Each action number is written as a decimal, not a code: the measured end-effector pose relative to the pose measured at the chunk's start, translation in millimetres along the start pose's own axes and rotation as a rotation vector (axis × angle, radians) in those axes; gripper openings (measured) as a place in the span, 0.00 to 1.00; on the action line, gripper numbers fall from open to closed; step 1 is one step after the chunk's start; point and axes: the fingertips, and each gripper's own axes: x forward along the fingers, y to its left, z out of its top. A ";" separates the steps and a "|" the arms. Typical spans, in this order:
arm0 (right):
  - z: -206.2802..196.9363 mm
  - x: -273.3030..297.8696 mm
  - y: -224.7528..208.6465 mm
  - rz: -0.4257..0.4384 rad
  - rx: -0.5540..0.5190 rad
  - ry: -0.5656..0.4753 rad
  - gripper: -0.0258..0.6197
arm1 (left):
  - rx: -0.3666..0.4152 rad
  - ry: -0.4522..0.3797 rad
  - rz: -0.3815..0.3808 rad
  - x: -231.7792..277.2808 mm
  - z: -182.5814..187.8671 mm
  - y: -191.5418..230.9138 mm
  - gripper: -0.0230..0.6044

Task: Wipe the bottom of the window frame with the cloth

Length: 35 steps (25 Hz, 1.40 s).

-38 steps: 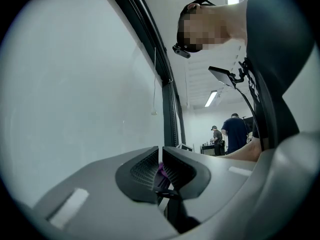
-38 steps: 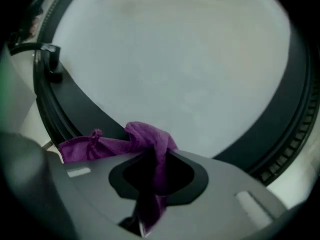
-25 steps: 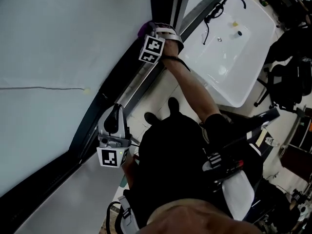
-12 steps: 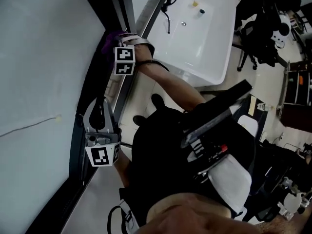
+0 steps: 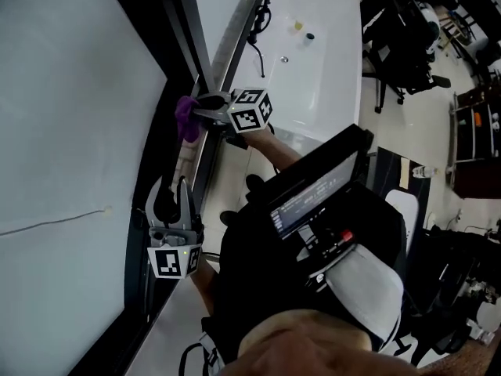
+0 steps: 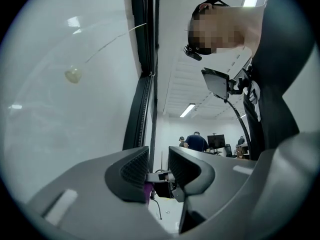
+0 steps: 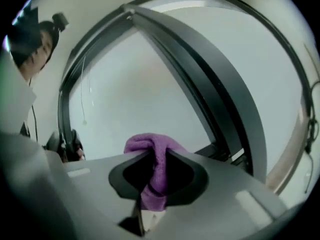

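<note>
A purple cloth is bunched against the black window frame, beside the grey rail. My right gripper is shut on the cloth, jaws pointing at the frame. In the right gripper view the cloth is pinched between the jaws of the right gripper, with the frame curving behind it. My left gripper sits lower along the same frame, pointing along it. Its jaws stand slightly apart and hold nothing. The cloth shows far off through that gap.
Pale window glass fills the left. A white sink with a black tap stands just right of the rail. Office chairs and furniture are further right. The person's dark torso takes up the lower middle.
My right gripper has slid along the frame toward the left gripper, carrying the cloth, and has turned its jaws at the frame. The head view has swung. The left gripper has held still.
</note>
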 end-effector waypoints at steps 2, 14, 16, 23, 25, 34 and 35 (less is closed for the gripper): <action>2.2 -6.7 12.8 0.053 0.070 -0.055 0.13 | 0.017 0.015 -0.007 -1.1 -3.0 -0.8 0.21; 41.8 -27.7 68.2 0.150 0.025 -0.203 0.13 | 0.021 0.015 -0.013 1.6 -6.0 6.5 0.21; 48.5 -35.2 67.3 0.151 0.020 -0.210 0.13 | 0.020 0.010 -0.016 8.2 -3.8 2.1 0.21; 37.4 -44.8 66.2 0.147 0.003 -0.202 0.13 | 0.032 0.044 -0.028 5.4 -23.8 -5.3 0.21; 37.0 -43.9 68.6 0.149 0.003 -0.202 0.13 | 0.030 0.051 -0.034 3.9 -24.3 -5.5 0.21; 42.1 -44.9 74.8 0.169 -0.010 -0.212 0.13 | 0.038 0.056 -0.044 6.1 -23.7 -9.6 0.21; 42.2 -45.0 75.2 0.170 -0.010 -0.213 0.13 | 0.039 0.056 -0.043 6.0 -23.7 -9.7 0.21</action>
